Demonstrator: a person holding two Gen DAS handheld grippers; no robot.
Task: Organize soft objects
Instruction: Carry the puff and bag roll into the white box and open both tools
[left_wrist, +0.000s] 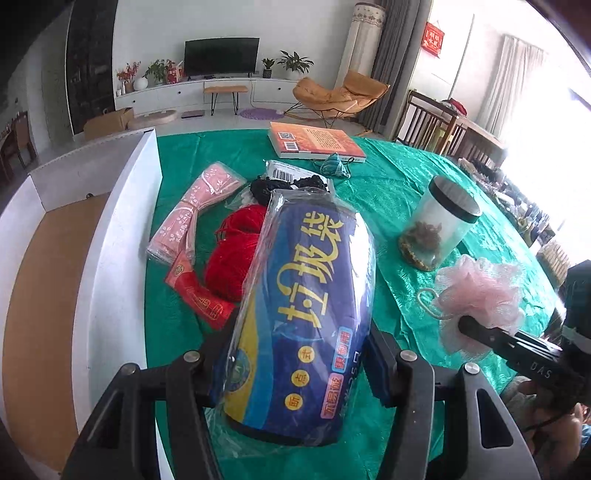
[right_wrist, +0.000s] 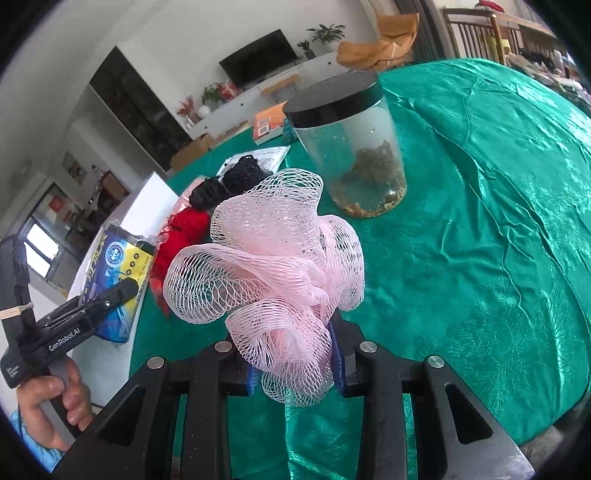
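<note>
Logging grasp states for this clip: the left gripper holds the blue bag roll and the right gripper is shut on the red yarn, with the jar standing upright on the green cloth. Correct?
Not quite. The right gripper is shut on the pink mesh bath pouf, not the red yarn, which lies untouched on the green cloth; the right wrist view shows this. The left gripper does hold the blue bag roll, and the jar stands upright.

glossy plastic wraps the blue bag roll (left_wrist: 299, 325); pink loofah (right_wrist: 273, 266) is open mesh; tablecloth (right_wrist: 480, 240) shiny satin.

- left gripper (left_wrist: 295, 363) is clamping down on the blue roll pack (left_wrist: 301, 314)
- right gripper (right_wrist: 295, 363) is squeezing the pink mesh loofah (right_wrist: 269, 266)
</note>
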